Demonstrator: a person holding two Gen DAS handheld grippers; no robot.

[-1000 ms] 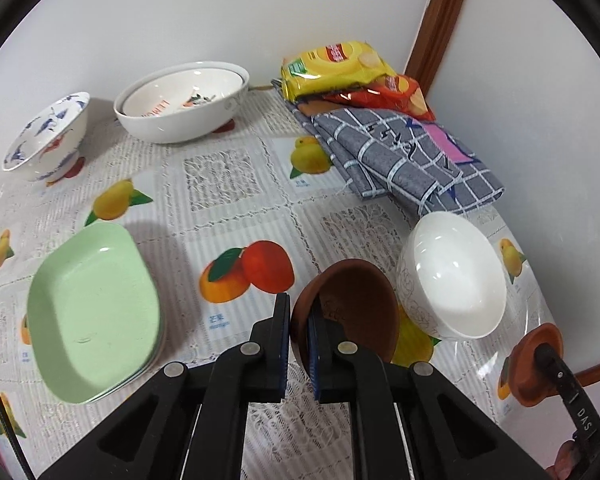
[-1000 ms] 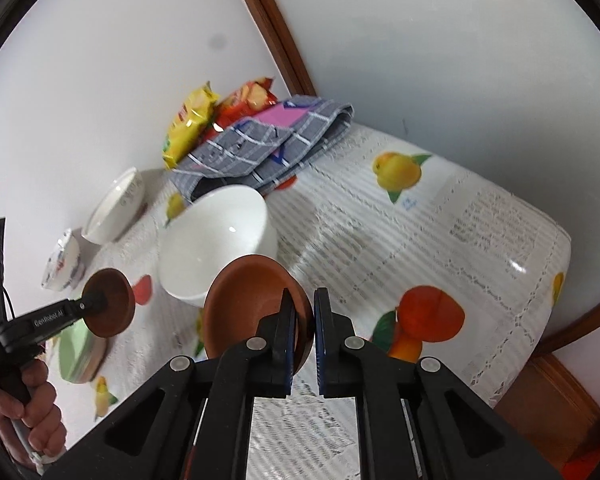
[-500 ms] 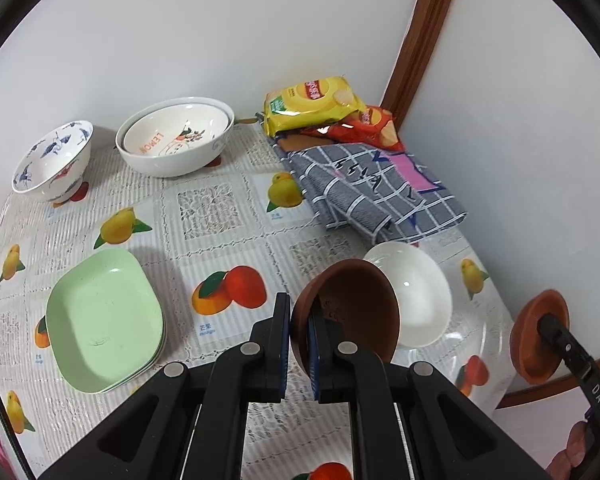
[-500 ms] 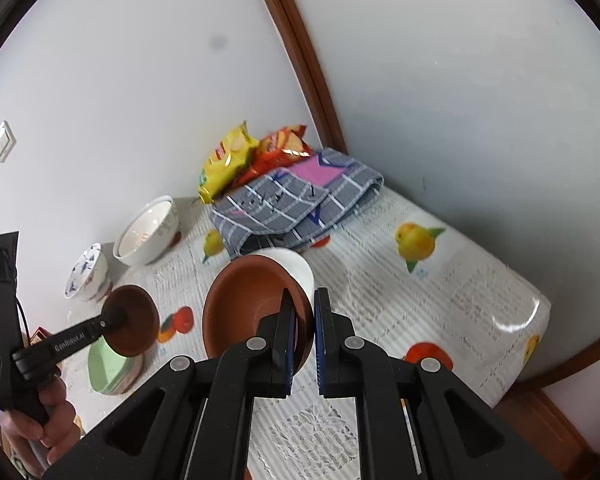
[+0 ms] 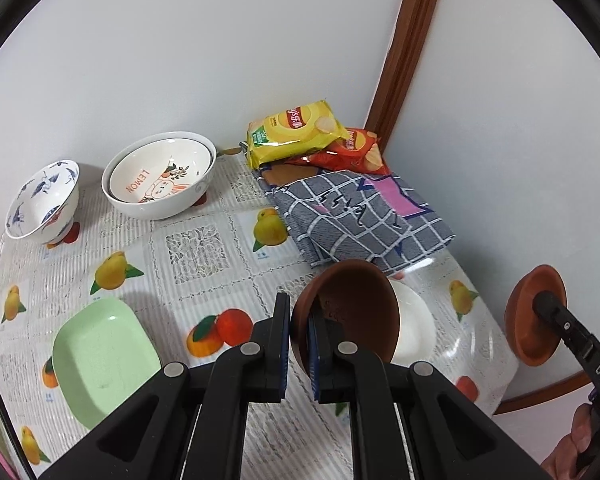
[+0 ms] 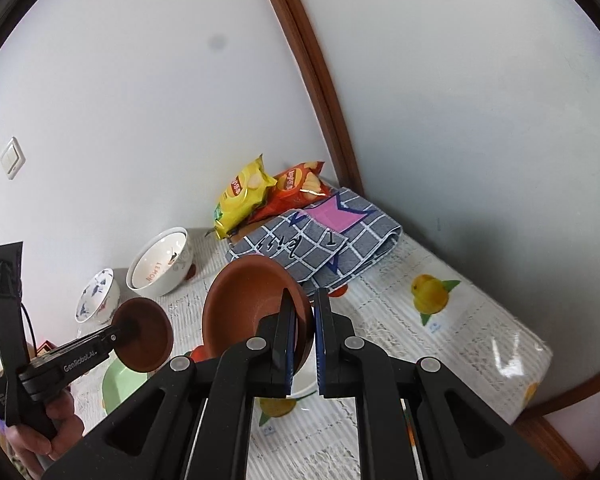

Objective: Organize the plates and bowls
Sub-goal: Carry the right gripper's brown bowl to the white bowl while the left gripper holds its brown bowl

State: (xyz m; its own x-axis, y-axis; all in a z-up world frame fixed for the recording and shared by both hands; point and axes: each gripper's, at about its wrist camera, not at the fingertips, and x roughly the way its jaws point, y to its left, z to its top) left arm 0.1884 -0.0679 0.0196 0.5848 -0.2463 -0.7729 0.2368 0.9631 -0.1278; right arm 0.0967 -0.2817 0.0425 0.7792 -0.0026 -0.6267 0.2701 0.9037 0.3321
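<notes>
Jaws of left gripper (image 5: 299,322) clamped on brown bowl (image 5: 352,308) rim; right gripper (image 6: 302,332) likewise grips second brown bowl (image 6: 248,308).

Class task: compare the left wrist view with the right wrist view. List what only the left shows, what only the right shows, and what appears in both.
Only the left wrist view: nearly the whole green plate, the white bowl behind the left gripper's brown bowl, and many fruit prints on the tablecloth.

Only the right wrist view: the light switch on the wall.

Both: the lemon bowl, the blue-patterned bowl, the chip bags, the checked cloth, and each gripper shut on a brown bowl, the right gripper on the second brown bowl.
</notes>
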